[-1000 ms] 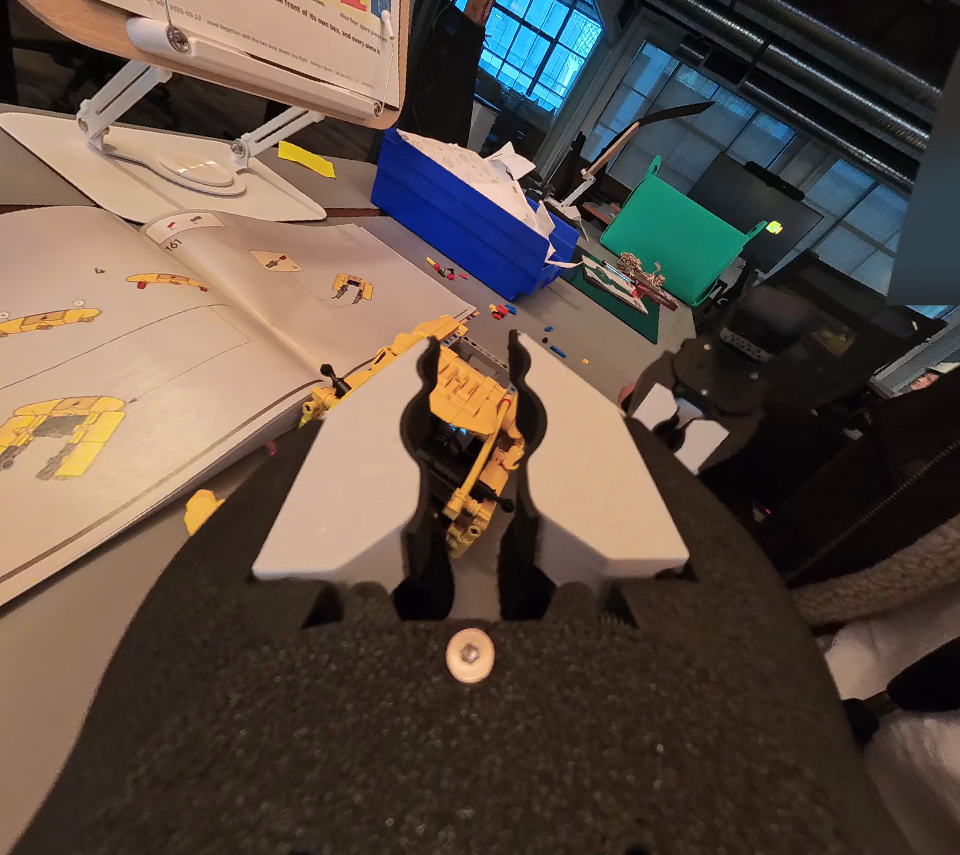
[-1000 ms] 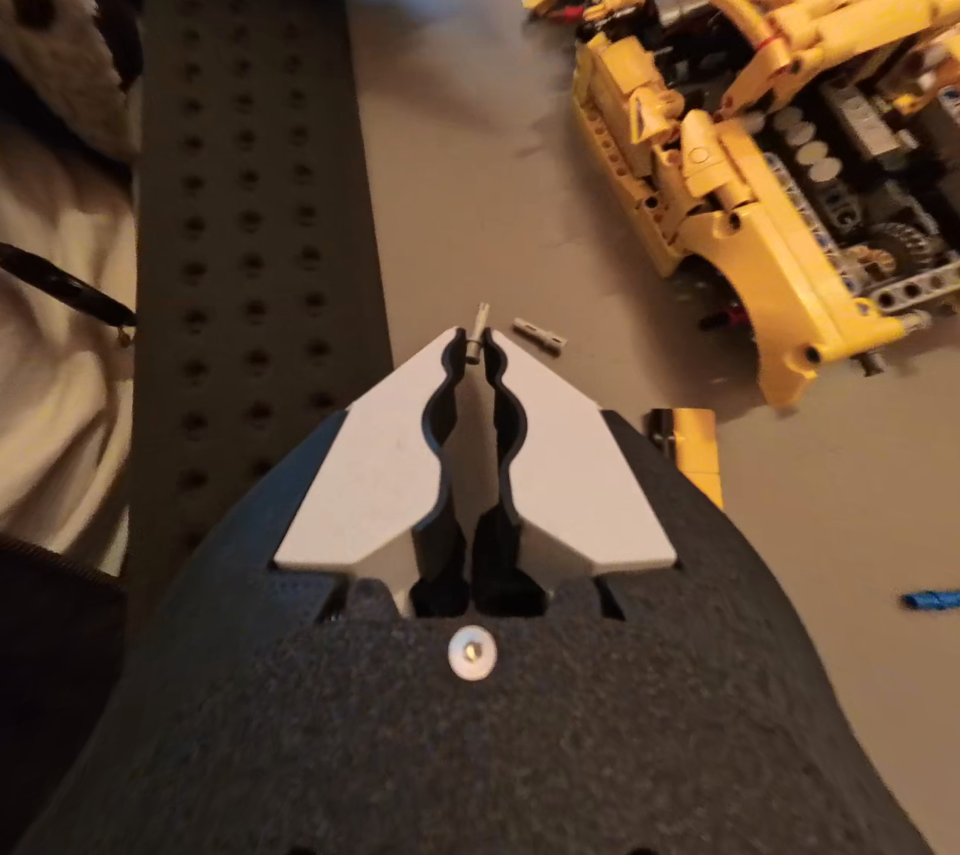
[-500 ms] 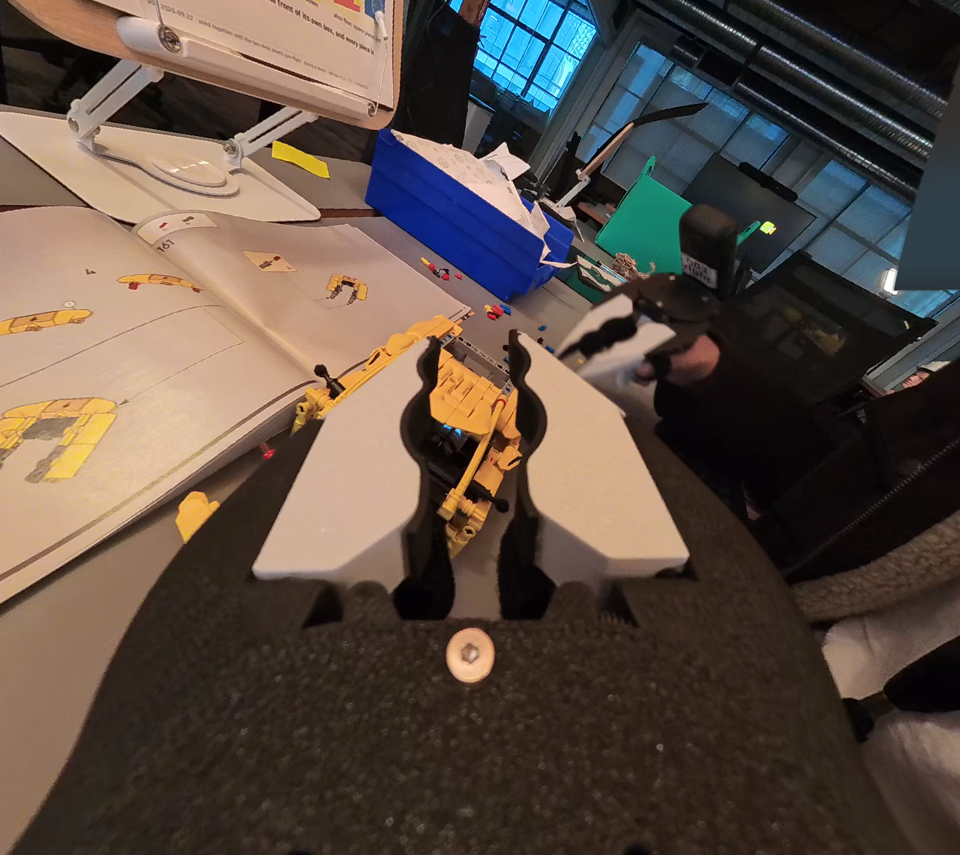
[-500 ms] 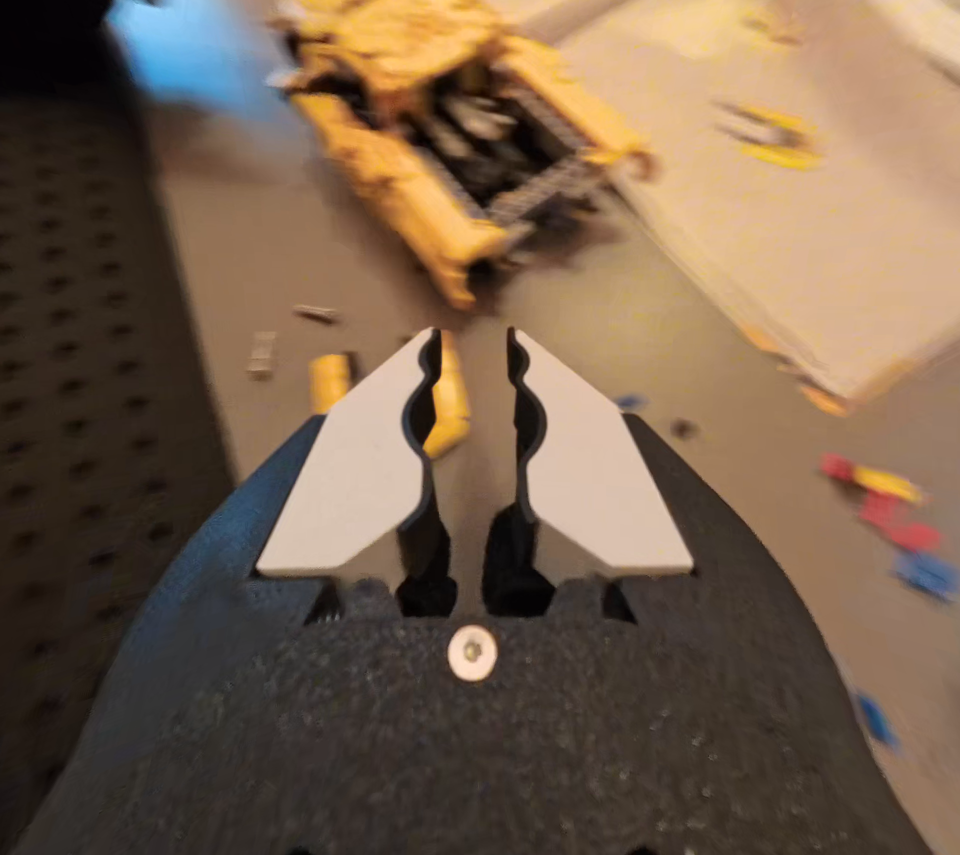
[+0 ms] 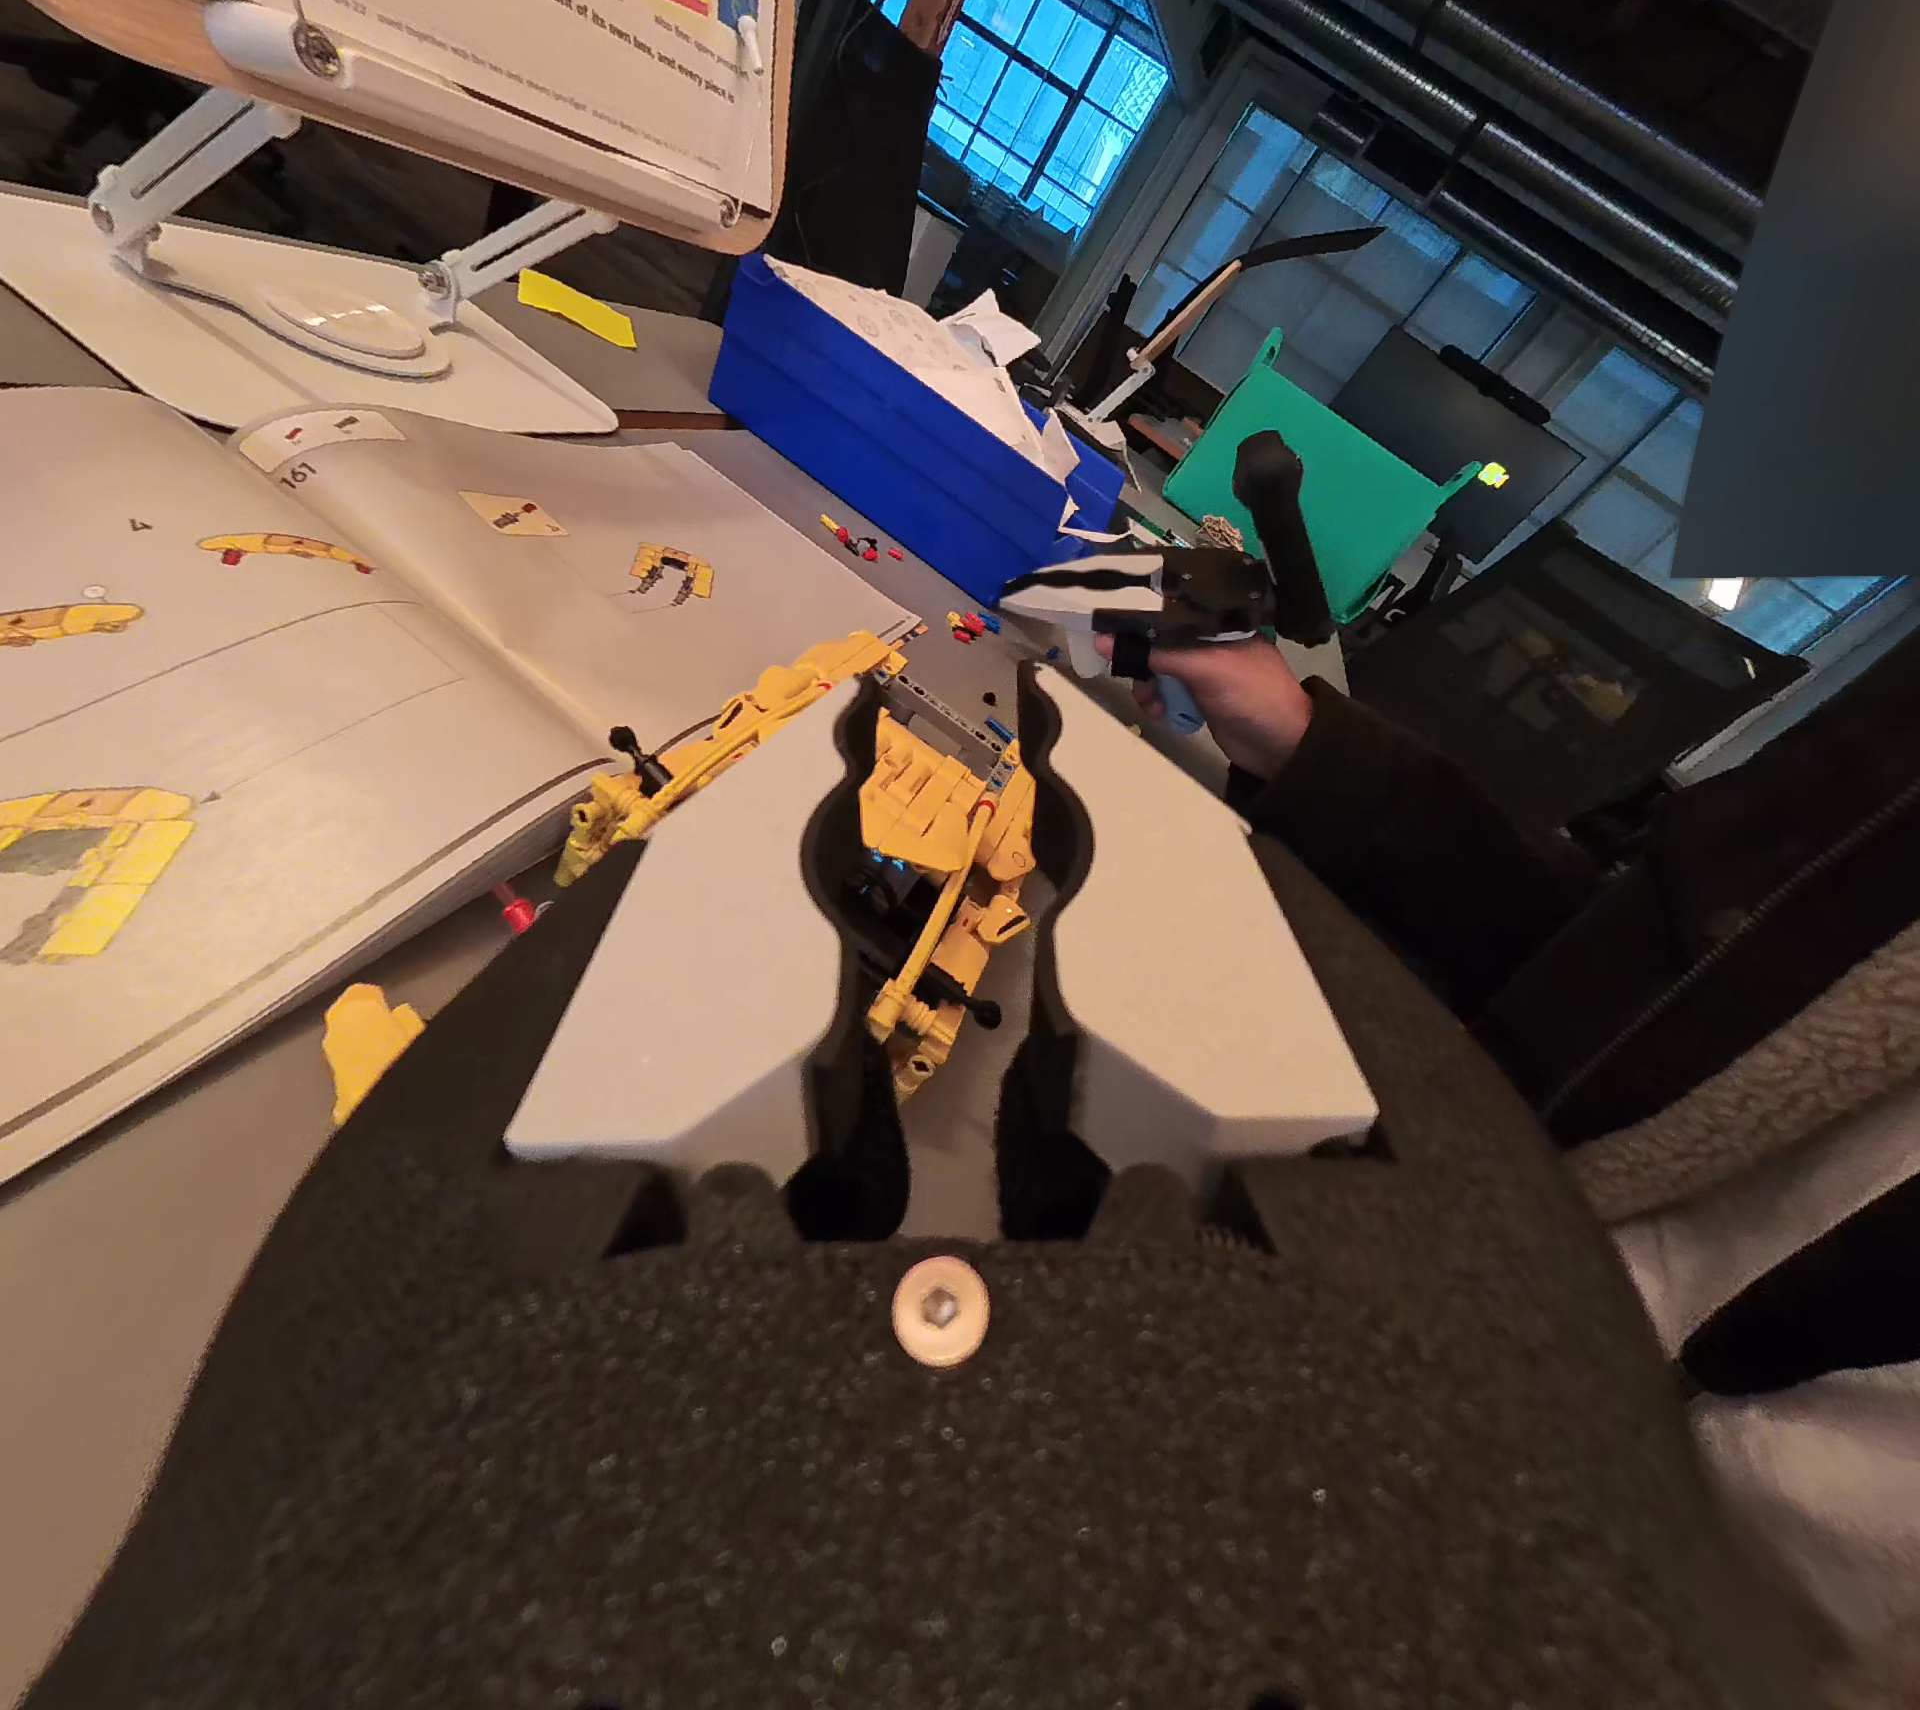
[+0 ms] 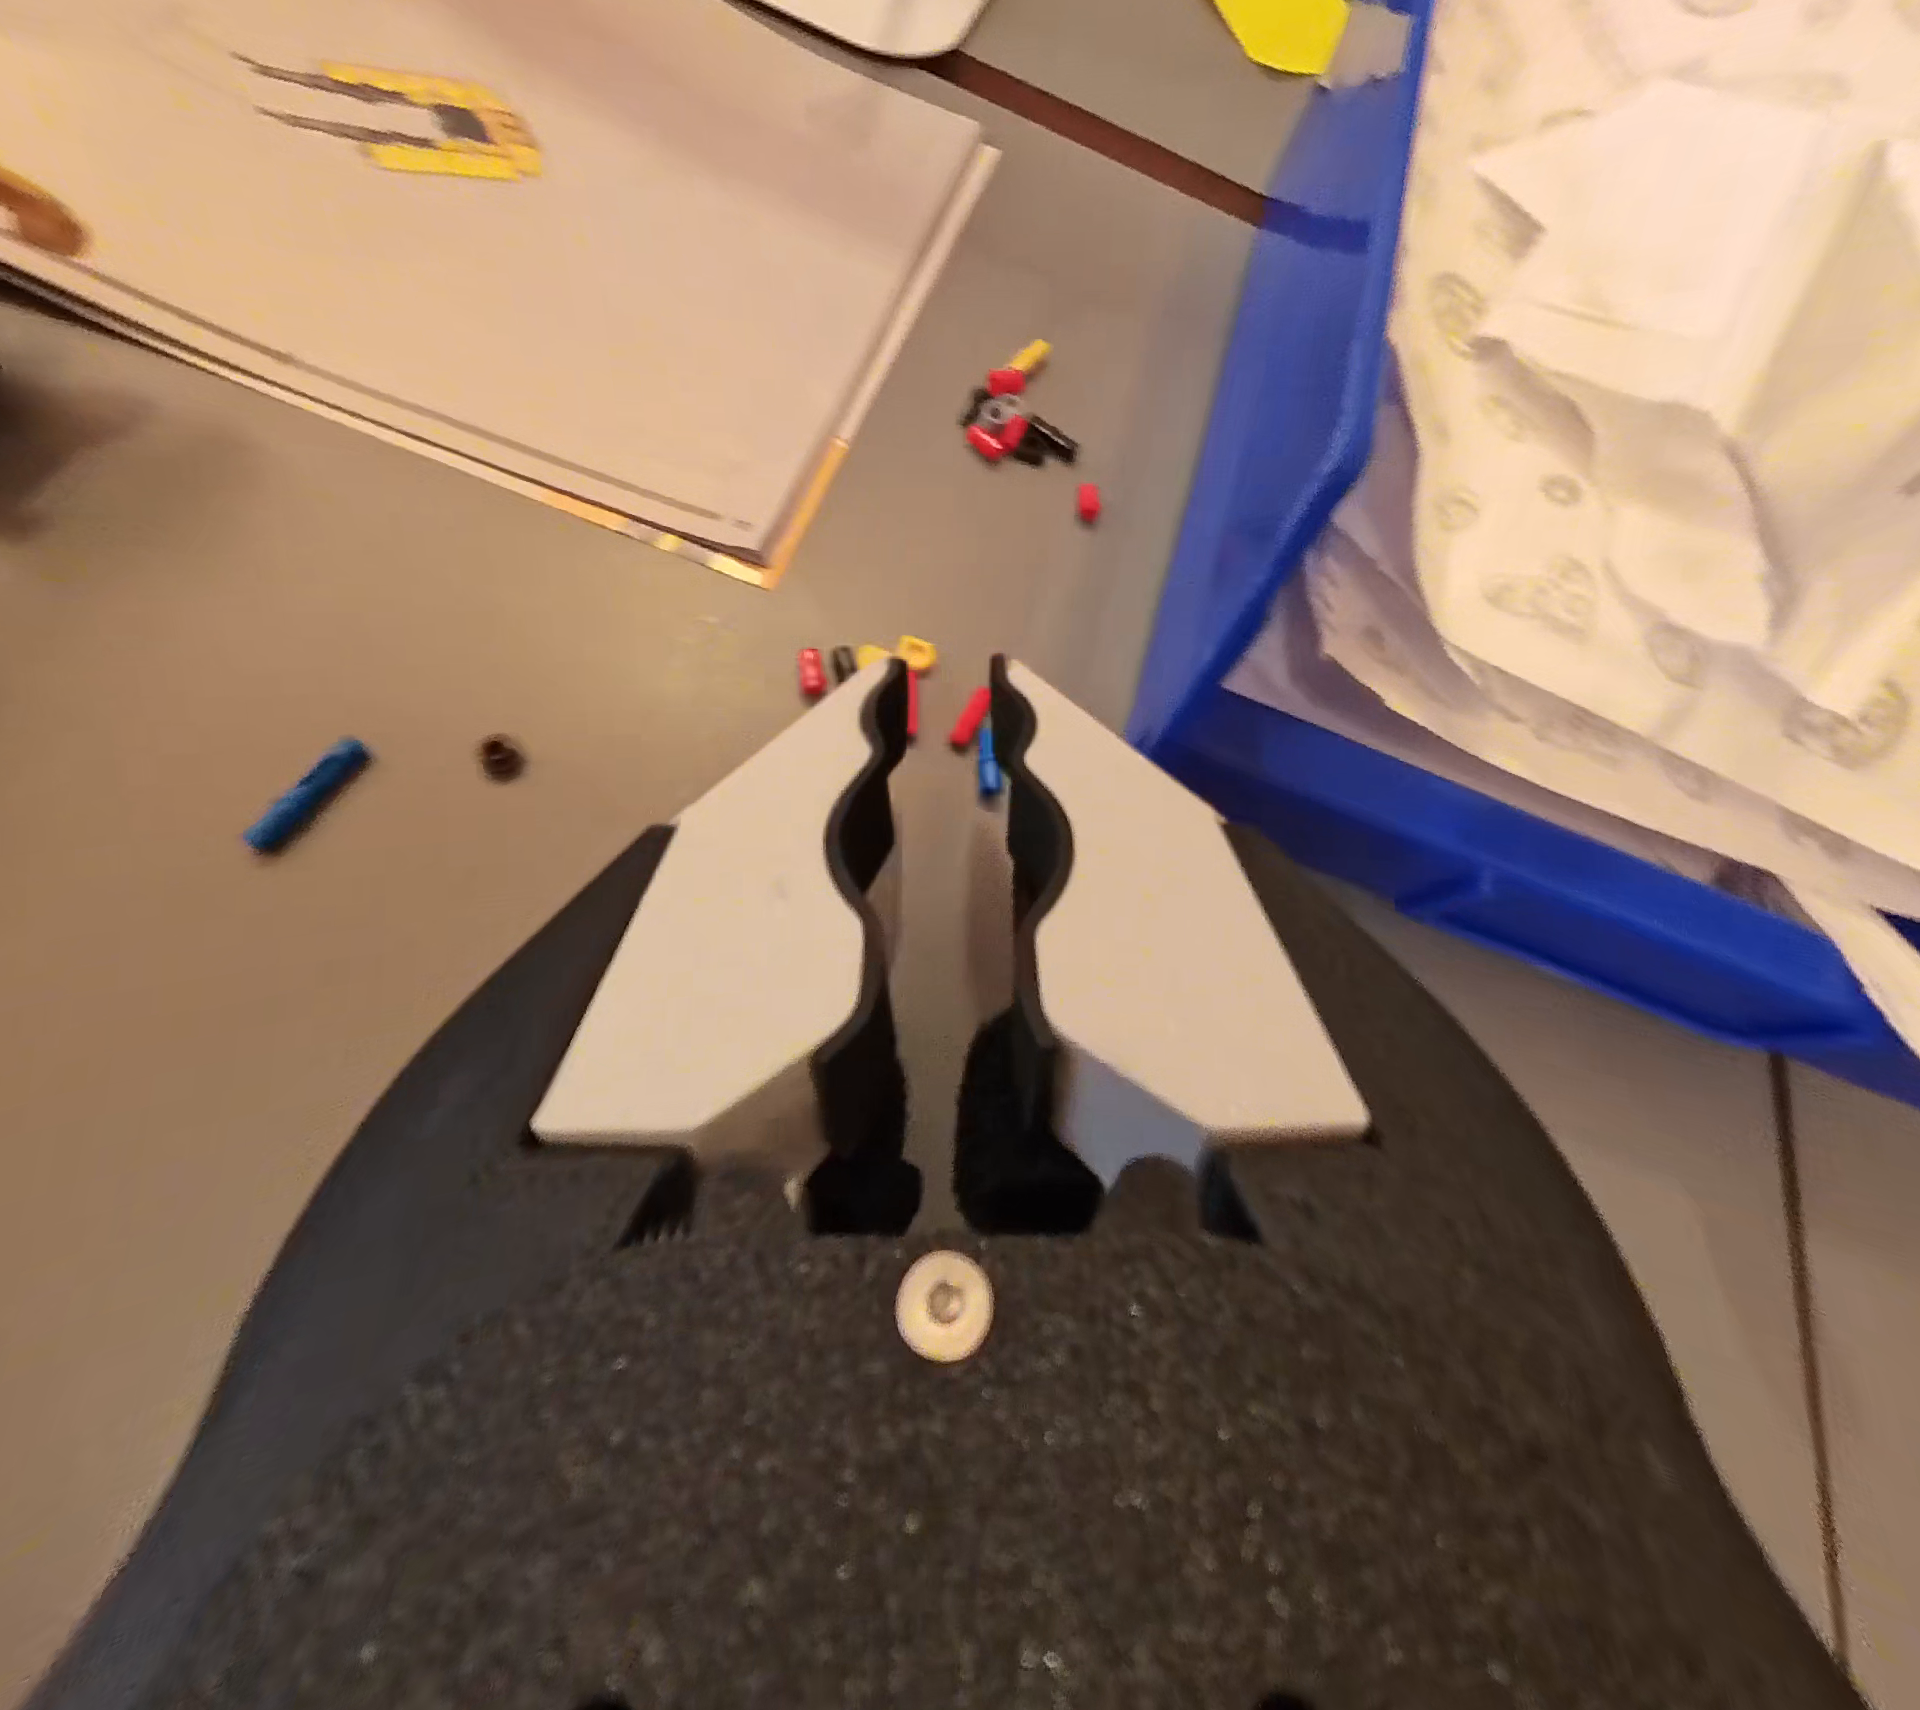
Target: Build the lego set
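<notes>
Btwn left gripper [image 5: 940,673] fingers — yellow lego model [image 5: 940,839], half-built, black internals.

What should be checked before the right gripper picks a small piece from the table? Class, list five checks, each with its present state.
1. Right gripper open and empty: ok.
2. Small pieces lie just beyond its fingertips: ok.
3. Blue bin stands close on the right, apart from the fingers: ok.
4. Left gripper steadies the yellow model: cannot tell; the model sits between the jaws, contact unclear.
5. Which piece the open manual calls for: cannot tell.
</notes>
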A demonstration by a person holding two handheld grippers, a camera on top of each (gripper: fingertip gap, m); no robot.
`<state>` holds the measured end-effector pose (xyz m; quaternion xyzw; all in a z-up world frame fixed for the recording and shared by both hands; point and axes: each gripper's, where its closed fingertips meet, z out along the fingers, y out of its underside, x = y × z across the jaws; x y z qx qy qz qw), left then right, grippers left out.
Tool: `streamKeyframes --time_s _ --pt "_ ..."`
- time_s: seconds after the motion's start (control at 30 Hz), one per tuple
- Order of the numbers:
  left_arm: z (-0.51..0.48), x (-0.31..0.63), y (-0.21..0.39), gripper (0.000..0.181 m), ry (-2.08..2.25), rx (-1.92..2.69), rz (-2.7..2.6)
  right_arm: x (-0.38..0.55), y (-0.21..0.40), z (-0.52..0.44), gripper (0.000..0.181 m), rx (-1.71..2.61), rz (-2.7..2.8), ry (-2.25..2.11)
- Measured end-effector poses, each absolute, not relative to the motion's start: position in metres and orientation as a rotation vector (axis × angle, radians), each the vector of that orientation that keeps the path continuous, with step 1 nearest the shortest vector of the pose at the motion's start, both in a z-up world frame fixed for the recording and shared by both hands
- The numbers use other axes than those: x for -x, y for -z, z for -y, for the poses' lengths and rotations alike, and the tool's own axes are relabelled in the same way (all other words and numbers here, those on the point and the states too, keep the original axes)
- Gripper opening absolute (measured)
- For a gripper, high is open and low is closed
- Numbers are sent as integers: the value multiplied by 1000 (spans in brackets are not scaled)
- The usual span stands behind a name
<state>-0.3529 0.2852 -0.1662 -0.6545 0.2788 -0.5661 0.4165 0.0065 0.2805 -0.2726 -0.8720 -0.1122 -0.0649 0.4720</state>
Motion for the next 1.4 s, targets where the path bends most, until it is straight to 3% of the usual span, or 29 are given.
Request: streamKeyframes --time_s 0.43,1.2,1.27,1.4 --pt "-287 354 167 26 1455 1649 -682 -11 289 -286 17 2220 153 82" --pt "-288 354 166 26 1463 1651 -673 -3 289 -279 4 2341 225 114" --pt "-288 354 166 26 1462 1651 -673 21 265 -279 3 2240 315 4" --pt "-289 354 167 26 1459 1654 -672 178 235 -210 4 1946 977 -716"
